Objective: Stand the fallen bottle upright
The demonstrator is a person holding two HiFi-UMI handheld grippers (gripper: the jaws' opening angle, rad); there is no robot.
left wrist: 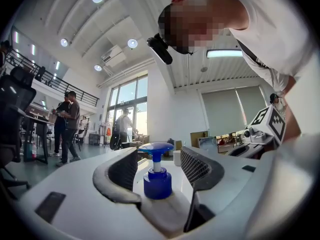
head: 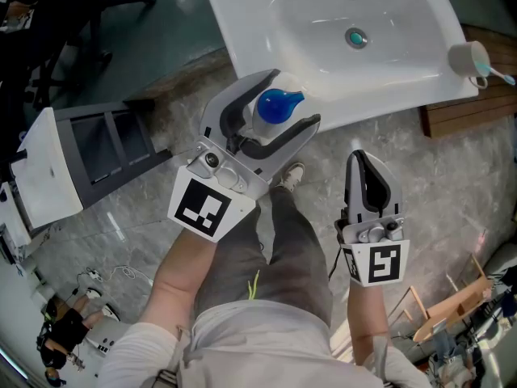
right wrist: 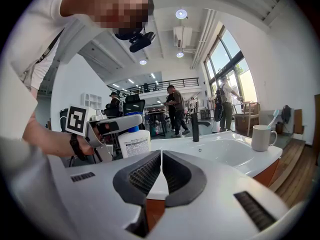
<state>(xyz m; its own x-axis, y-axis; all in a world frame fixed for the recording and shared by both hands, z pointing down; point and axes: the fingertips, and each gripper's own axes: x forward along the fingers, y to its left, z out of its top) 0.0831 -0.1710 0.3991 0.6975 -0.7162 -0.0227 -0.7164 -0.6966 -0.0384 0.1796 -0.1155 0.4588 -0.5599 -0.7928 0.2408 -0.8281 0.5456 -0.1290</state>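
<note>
My left gripper point(head: 292, 97) is level at the front corner of the sink point(head: 404, 71). Its fingers stand apart on both sides of the bottle point(left wrist: 157, 183) and do not press it. The bottle stands upright on the sink rim with its blue pump on top, so I judge the main work is done. What is left, I think, is only to draw the left gripper back without knocking the bottle. My right gripper point(right wrist: 161, 156) hangs to the right, fingers together, holding nothing.

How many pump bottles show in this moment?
1. The pump bottle stands upright on the washbasin's near-left corner, between the jaws of the left claw. Others may be hidden outside the views.
</note>
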